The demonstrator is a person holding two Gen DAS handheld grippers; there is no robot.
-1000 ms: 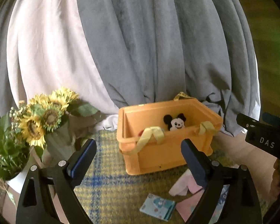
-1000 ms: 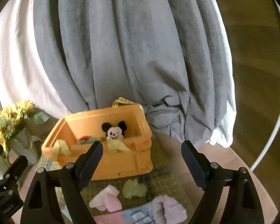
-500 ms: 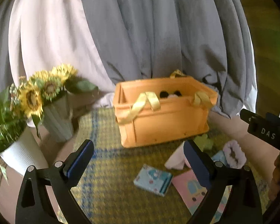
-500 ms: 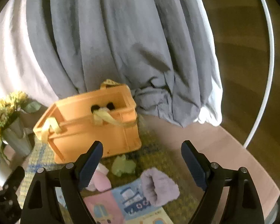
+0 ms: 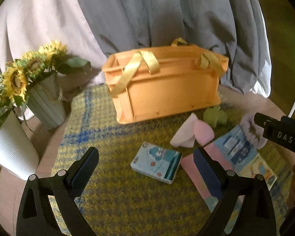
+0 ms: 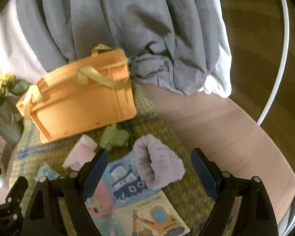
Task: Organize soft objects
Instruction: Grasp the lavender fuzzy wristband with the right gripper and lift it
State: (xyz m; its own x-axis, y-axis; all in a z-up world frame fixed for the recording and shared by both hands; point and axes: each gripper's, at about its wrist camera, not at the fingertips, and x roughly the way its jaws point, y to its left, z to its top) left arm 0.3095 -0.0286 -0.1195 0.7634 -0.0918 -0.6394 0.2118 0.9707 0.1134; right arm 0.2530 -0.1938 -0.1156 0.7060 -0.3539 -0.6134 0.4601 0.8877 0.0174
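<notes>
An orange basket [image 5: 167, 86] with yellow straps stands on a yellow-blue woven mat [image 5: 112, 192]; it also shows in the right wrist view [image 6: 78, 102]. In front of it lie a pink-white soft toy [image 5: 190, 135], a green soft piece [image 6: 114, 135], a fluffy lilac band [image 6: 159, 163], a small blue picture book [image 5: 157, 162] and a large cloth picture book [image 6: 127, 198]. My left gripper [image 5: 146, 165] is open and empty above the small book. My right gripper [image 6: 149, 163] is open and empty, with the lilac band between its fingers' line of sight.
Sunflowers in a ribbed pale-green vase [image 5: 45, 106] and a white pot [image 5: 11, 147] stand at the left. Grey and white curtains [image 5: 147, 13] hang behind the basket. Bare wooden tabletop [image 6: 226, 129] lies right of the mat. A white hoop [image 6: 281, 59] curves at the right.
Both grippers have dropped lower and tilted down toward the mat. The basket's inside and the mouse plush in it have gone out of sight. The soft items look closer.
</notes>
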